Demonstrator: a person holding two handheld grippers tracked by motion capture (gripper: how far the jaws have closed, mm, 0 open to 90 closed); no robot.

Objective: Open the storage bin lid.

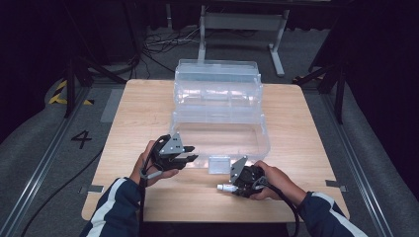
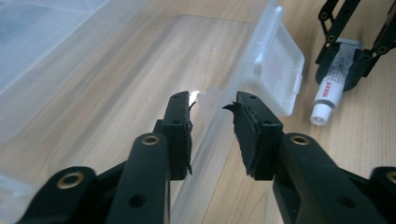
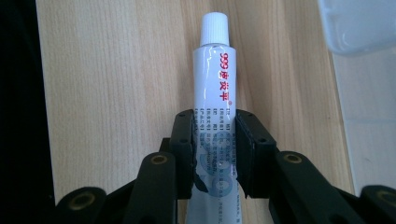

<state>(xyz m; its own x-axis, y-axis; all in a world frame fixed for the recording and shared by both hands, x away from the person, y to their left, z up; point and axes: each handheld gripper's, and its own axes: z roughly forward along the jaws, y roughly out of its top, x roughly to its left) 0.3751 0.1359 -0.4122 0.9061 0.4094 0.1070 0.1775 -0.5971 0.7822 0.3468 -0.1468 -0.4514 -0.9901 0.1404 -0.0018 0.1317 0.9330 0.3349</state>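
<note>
High view: wooden table [image 1: 148, 103] with a clear plastic box [image 1: 220, 133], lid swung up at the back. The box walls are see-through, so its edges are hard to trace; a small flap or latch [image 1: 219, 164] hangs at the front wall. Left gripper [image 1: 187, 155] sits at the box's front left corner, jaws pointing right toward the wall. Right gripper [image 1: 228, 186] is in front of the box on the bare table, mostly covered by the hand. Only the white cap end of the tube [image 1: 225, 187] sticks out to the left; the rest is hidden by the gripper.

Left gripper view: left gripper [image 2: 212, 109] has its jaws apart with a gap, straddling the clear front wall of the box [image 2: 140, 70]. I cannot tell whether the pads touch the plastic; they do not look pressed on it. The pad rubber looks torn at the tips. The latch [image 2: 280, 70] is to the right, and beyond it the tube [image 2: 329, 88] lies on the table with the other gripper's jaws around it, cut off by the frame's top edge.

Right gripper view: right gripper [image 3: 215, 116] is clamped on the tube [image 3: 215, 79], pads on both sides of the lower body. The tube lies flat on the table [image 3: 116, 93]; its long axis runs along the jaws, cap pointing away from the hand. The tail end is hidden under the gripper. Red print is legible, the small text is not. A box corner [image 3: 359, 23] is cut off at top right.
</note>
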